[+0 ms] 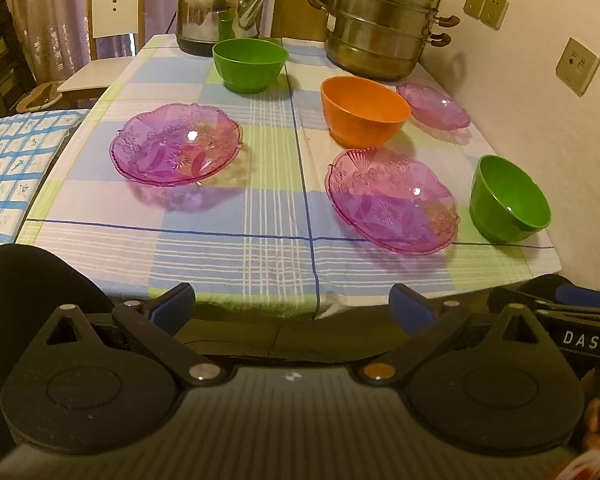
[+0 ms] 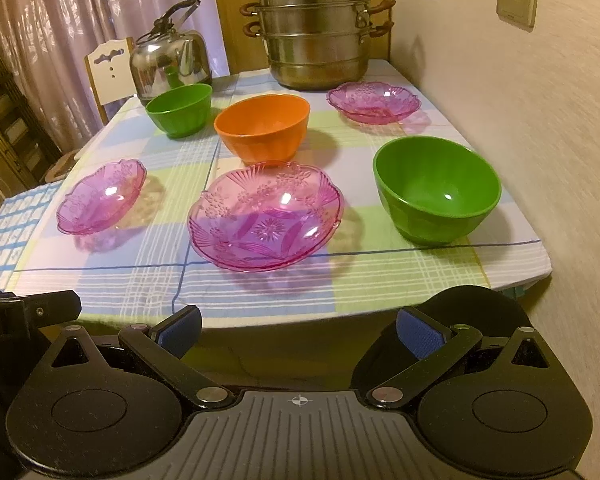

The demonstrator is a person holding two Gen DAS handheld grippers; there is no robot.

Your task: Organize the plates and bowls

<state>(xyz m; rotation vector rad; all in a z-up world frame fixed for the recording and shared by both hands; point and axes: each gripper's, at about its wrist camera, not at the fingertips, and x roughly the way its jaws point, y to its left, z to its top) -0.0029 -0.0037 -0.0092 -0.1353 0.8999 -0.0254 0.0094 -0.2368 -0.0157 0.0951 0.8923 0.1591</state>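
Three pink glass plates lie on the checked tablecloth: one at the left (image 1: 177, 143) (image 2: 101, 197), one near the front (image 1: 391, 199) (image 2: 266, 214), one at the back right (image 1: 433, 105) (image 2: 373, 101). An orange bowl (image 1: 364, 111) (image 2: 262, 127) stands mid-table. One green bowl (image 1: 250, 64) (image 2: 179, 109) is at the back, another (image 1: 509, 199) (image 2: 436, 189) at the front right. My left gripper (image 1: 292, 308) and right gripper (image 2: 299, 330) are open and empty, in front of the table's near edge.
A steel kettle (image 1: 220, 12) (image 2: 170, 64) and a stacked steamer pot (image 1: 380, 24) (image 2: 316, 28) stand at the table's back. A wall (image 2: 540, 160) runs along the right. A chair (image 1: 114, 20) and a blue checked cloth (image 1: 16, 168) are at the left.
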